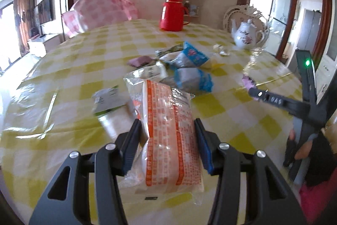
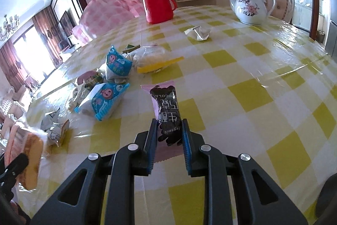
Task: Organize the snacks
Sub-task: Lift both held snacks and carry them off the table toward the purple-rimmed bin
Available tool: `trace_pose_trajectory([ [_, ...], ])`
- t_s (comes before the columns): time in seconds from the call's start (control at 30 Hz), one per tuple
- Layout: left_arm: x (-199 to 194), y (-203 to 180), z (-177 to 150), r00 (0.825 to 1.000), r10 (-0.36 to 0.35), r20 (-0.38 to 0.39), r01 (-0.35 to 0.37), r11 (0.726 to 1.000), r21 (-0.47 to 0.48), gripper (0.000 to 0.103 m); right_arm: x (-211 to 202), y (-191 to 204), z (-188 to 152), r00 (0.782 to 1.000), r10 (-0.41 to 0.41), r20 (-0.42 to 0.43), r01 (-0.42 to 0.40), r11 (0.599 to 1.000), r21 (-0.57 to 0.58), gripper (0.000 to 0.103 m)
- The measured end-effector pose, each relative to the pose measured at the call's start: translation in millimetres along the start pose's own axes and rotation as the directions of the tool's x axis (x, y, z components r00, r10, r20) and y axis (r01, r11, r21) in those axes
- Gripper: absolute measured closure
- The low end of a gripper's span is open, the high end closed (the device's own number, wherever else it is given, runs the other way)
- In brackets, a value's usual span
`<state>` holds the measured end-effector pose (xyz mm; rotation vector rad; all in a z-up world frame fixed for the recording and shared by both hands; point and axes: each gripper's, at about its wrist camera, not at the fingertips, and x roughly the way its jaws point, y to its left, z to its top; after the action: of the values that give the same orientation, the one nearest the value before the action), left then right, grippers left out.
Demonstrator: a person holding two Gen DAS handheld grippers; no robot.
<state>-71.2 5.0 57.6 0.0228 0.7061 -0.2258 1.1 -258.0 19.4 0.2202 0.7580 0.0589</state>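
My left claw (image 1: 167, 140) is clamped on a clear plastic packet printed in orange and white (image 1: 166, 132), its two blue-padded fingers pressing the packet's long sides at the lower middle of the left wrist view. The packet's far end reaches toward the middle of the frame, over the yellow-and-white checked tabletop (image 1: 73, 69) under its glossy clear cover.

My right claw (image 2: 169, 136) is closed tight on a slim pink wrapper with a dark chocolate-brown print (image 2: 166, 107), gripped near its close end in the lower middle of the right wrist view; the rest of the bar lies pointing away, toward the centre of the frame. In the left wrist view this claw shows at the right edge, with my dark-gloved hand (image 1: 311, 147) behind it.

The other snacks sit in a loose heap left of centre in the right wrist view: two blue-and-white pouches with a pink cartoon face (image 2: 105, 100), a clear bag with a yellow edge (image 2: 155, 60) and several small crumpled packets I cannot tell apart. A crumpled silver-white wrapper (image 2: 199, 33) lies apart, upper middle.

Toward the top of the frame stand a red plastic flask with a handle (image 2: 157, 1) and, at upper right, a white china teapot painted with pink flowers (image 2: 251, 5), both upright.
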Motion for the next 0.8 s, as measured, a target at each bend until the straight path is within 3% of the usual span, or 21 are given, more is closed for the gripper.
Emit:
trace_pose_trajectory([
  [0.13,-16,22,-15,0.998,0.054,-0.021,-0.054,0.999,0.002,0.052,-4,6,-1,0.998,0.058,-0.008,-0.057,0.998,0.021,0.08],
  [0.33,-42,56,-36,0.996,0.091,-0.024,-0.092,0.995,-0.041,0.052,-16,46,-10,0.99,0.143,-0.013,-0.144,0.989,-0.018,0.08],
  [0.6,-69,90,-55,0.99,0.137,-0.016,-0.138,0.987,-0.078,0.052,-33,133,-34,0.96,0.273,-0.054,-0.278,0.951,-0.132,0.08],
  [0.8,-89,122,-79,0.986,0.163,-0.046,-0.168,0.978,-0.126,0.052,-40,206,-64,0.928,0.349,-0.128,-0.371,0.894,-0.252,0.08],
])
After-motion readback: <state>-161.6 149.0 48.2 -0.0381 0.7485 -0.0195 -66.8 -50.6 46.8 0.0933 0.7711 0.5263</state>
